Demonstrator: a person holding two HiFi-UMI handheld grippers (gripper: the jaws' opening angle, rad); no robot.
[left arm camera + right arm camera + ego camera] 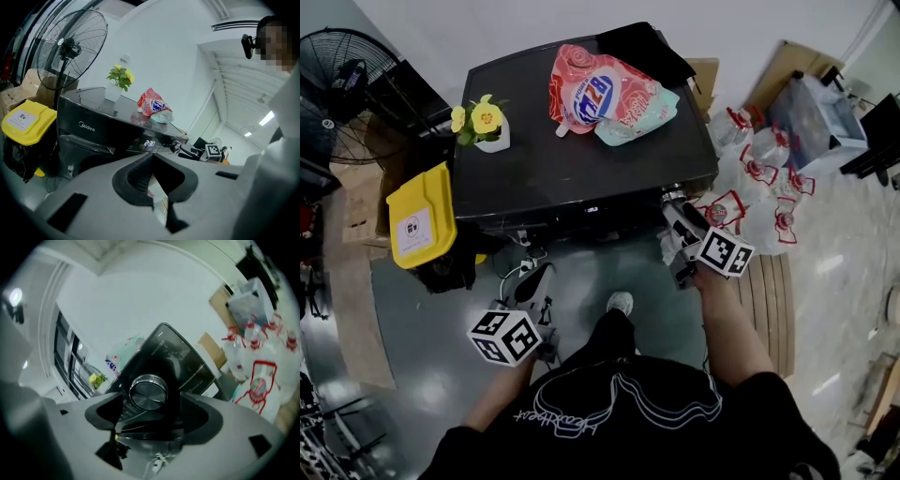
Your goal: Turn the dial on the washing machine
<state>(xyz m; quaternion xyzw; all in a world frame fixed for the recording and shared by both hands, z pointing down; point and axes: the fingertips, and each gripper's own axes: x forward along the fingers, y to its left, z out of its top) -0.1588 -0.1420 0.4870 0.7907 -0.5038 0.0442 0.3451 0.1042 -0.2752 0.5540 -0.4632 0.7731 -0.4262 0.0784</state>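
The black washing machine [581,169] stands ahead of me, its lit display [149,143] on the front panel. Its silver dial [148,392] sits at the panel's right end [674,195]. My right gripper [150,411] is level with the dial, one jaw on each side, and a dark gap shows between the pads and the dial's rim, so it is open. In the head view the right gripper [677,210] reaches the machine's front right corner. My left gripper [540,279] hangs low in front of the machine, away from it; its jaws [151,161] meet at the tips, holding nothing.
On the machine's lid lie a red and mint detergent bag [602,94], a small pot of yellow flowers [487,127] and a black cloth [645,52]. A yellow-lidded bin [420,217] and a fan [342,80] stand at the left. Bags of bottles [759,187] crowd the right.
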